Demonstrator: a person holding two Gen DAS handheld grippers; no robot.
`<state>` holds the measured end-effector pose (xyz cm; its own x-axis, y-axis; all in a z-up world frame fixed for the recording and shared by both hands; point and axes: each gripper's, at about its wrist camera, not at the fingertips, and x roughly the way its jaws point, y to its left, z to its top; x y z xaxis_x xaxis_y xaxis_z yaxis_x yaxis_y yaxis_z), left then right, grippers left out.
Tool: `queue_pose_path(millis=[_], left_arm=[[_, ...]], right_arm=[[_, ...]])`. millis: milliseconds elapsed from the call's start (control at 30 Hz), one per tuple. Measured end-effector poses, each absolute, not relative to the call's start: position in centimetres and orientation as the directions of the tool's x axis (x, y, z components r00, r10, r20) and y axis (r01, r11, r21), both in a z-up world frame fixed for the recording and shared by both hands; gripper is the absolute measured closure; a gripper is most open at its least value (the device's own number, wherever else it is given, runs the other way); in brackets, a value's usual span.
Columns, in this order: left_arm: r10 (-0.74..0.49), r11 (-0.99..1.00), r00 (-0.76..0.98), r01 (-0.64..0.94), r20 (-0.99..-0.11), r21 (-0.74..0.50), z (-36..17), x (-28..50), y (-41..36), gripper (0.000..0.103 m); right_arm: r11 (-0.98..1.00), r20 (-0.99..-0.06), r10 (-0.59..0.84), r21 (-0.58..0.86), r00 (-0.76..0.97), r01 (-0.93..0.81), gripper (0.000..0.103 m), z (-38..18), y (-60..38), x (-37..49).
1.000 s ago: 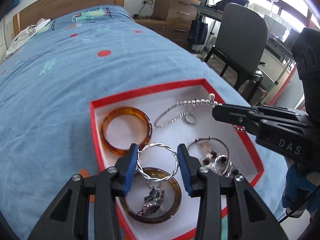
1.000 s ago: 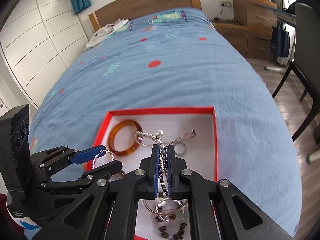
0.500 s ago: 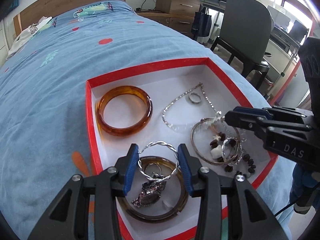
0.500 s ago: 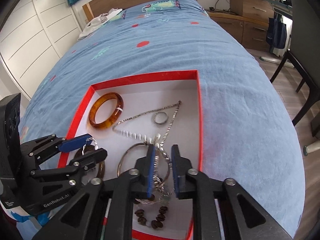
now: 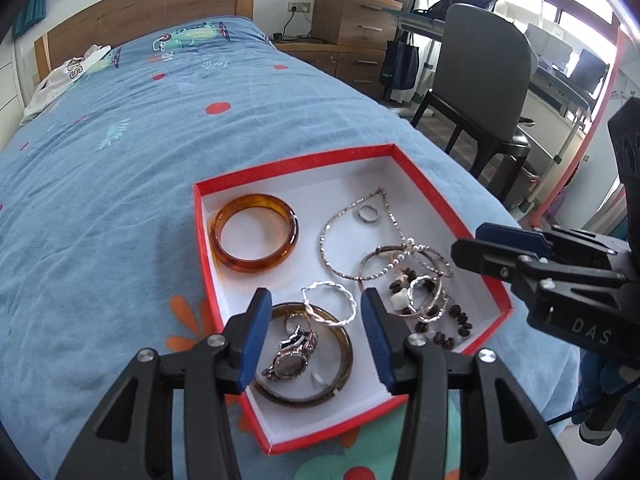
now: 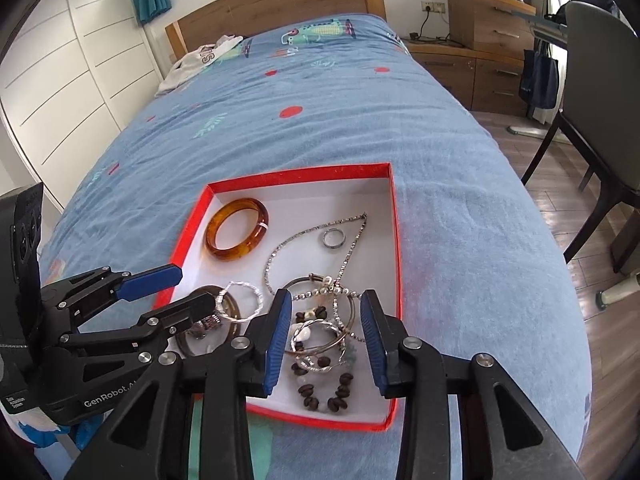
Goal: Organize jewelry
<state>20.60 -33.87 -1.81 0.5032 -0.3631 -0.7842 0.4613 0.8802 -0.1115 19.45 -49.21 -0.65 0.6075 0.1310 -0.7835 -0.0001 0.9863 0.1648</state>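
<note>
A red-rimmed white box (image 5: 208,216) (image 6: 394,240) lies on the blue bed. It holds an amber bangle (image 5: 255,232) (image 6: 237,233), a silver chain (image 5: 344,236) (image 6: 304,236), a small ring (image 5: 367,213) (image 6: 333,237), thin bangles with a bead bracelet (image 5: 420,292) (image 6: 320,344), a dark bangle (image 5: 344,354) with a watch (image 5: 292,354), and a twisted silver hoop (image 5: 330,304) (image 6: 244,302). My left gripper (image 5: 314,326) is open over the hoop. My right gripper (image 6: 324,328) is open over the bead pile.
The blue bedspread (image 6: 320,100) stretches to a wooden headboard (image 6: 272,4) with white clothing (image 6: 200,60) near it. A grey chair (image 5: 480,80), wooden drawers (image 5: 352,32) and a desk stand to the right of the bed.
Both grippers opened. The left let go of the twisted hoop, which now lies in the box. The right let go of the beaded chain, which now lies on the bangles.
</note>
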Motion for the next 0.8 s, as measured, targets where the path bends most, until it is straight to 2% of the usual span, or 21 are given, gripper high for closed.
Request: queue_pose_path(millis=[133,467,600,733,800], left_arm=[[-0.367,0.888,0.523,0.444,-0.769,-0.121,-0.3,19.3,-32.6,0.056],[-0.308,0.93,0.583,0.35,-0.752,-0.11,2.2,15.2,-26.3,0.051],[-0.254,0.952,0.62,0.297,-0.742,-0.078,2.7,13.1,-23.0,0.051],[-0.191,0.97,0.648,0.238,-0.737,-0.042,3.0,11.2,-20.1,0.051],[-0.165,0.977,0.662,0.213,-0.731,-0.028,3.2,10.3,-18.7,0.051]], right_arm=[[0.987,-0.775,0.125,0.161,0.62,0.002,0.059,0.4,-48.3,18.1],[0.987,-0.746,0.132,0.158,0.653,-0.019,0.051,2.6,-43.2,14.3],[0.987,-0.732,0.137,0.155,0.667,-0.033,0.044,3.2,-40.7,12.7],[0.987,-0.72,0.143,0.151,0.679,-0.047,0.043,3.6,-38.4,11.0],[0.987,-0.716,0.143,0.154,0.684,-0.045,0.04,3.7,-37.4,10.0]])
